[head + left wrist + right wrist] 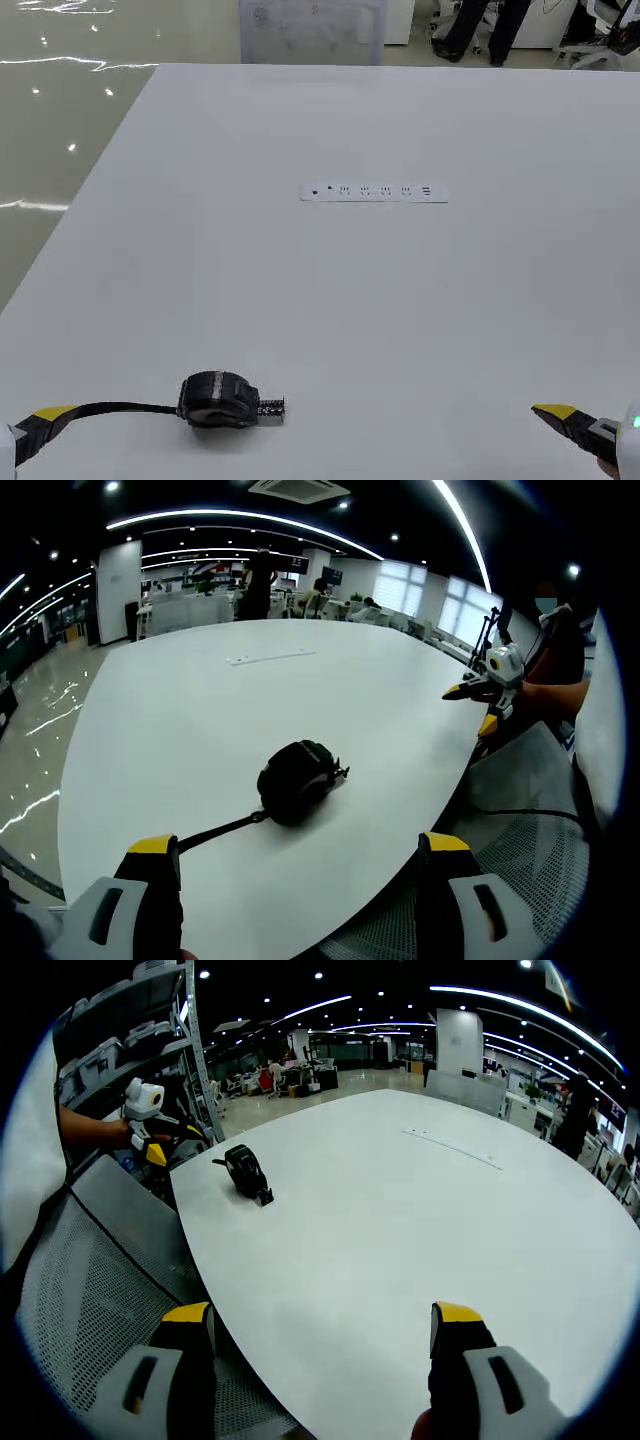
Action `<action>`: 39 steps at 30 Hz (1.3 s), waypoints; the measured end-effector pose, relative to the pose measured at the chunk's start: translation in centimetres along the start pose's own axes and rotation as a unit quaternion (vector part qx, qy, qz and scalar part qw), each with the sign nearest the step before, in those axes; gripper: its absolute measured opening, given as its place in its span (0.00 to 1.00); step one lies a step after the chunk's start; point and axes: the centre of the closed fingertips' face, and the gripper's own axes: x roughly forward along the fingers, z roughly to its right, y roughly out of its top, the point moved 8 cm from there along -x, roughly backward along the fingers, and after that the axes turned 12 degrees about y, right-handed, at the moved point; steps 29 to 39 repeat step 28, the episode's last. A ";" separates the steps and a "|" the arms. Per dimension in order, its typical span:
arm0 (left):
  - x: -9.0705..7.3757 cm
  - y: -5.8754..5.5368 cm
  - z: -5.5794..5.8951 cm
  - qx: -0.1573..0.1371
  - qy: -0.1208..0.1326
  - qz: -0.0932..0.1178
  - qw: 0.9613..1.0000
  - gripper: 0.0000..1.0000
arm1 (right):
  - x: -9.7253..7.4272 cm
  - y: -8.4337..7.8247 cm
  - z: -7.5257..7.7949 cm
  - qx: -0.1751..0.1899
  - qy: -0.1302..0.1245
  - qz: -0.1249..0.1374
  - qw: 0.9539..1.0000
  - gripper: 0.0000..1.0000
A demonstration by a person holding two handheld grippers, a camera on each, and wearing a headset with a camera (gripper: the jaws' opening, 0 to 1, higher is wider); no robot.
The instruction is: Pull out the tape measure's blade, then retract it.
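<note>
We see the tape measure [218,400] lying on the counter [350,300], near-left; the left gripper [298,842] and right gripper [322,1312] flank it, jaws of both open, gripping nothing.

A big white table [400,300] with a rounded edge fills the middle of an open-plan office, a white power strip [374,192] lying flat near its centre. The floor [60,120] beside it is glossy and greenish, throwing back the ceiling lights, long curved strips [240,518] and small spots on a dark ceiling. Bright windows [420,585] line one wall, a white pillar [118,590] stands beyond the table, metal shelving [130,1020] rises at one side, and a grey mesh chair [100,1260] sits by the near edge.
</note>
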 end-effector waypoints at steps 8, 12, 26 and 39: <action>0.1 0.0 0.0 0.002 -0.002 -0.003 1.000 0.95 | 0.3 0.0 -0.1 -0.003 0.002 -0.004 1.000 0.90; 0.2 0.0 0.1 0.003 -0.003 -0.004 1.000 0.95 | 0.2 0.0 -0.1 -0.003 0.001 -0.004 1.000 0.90; 0.2 0.1 0.1 0.004 -0.006 -0.004 1.000 0.95 | 0.1 0.1 -0.1 -0.006 -0.001 -0.006 1.000 0.90; 0.2 0.1 0.0 0.004 -0.006 -0.004 1.000 0.95 | 0.1 0.1 -0.2 -0.007 -0.001 -0.007 1.000 0.90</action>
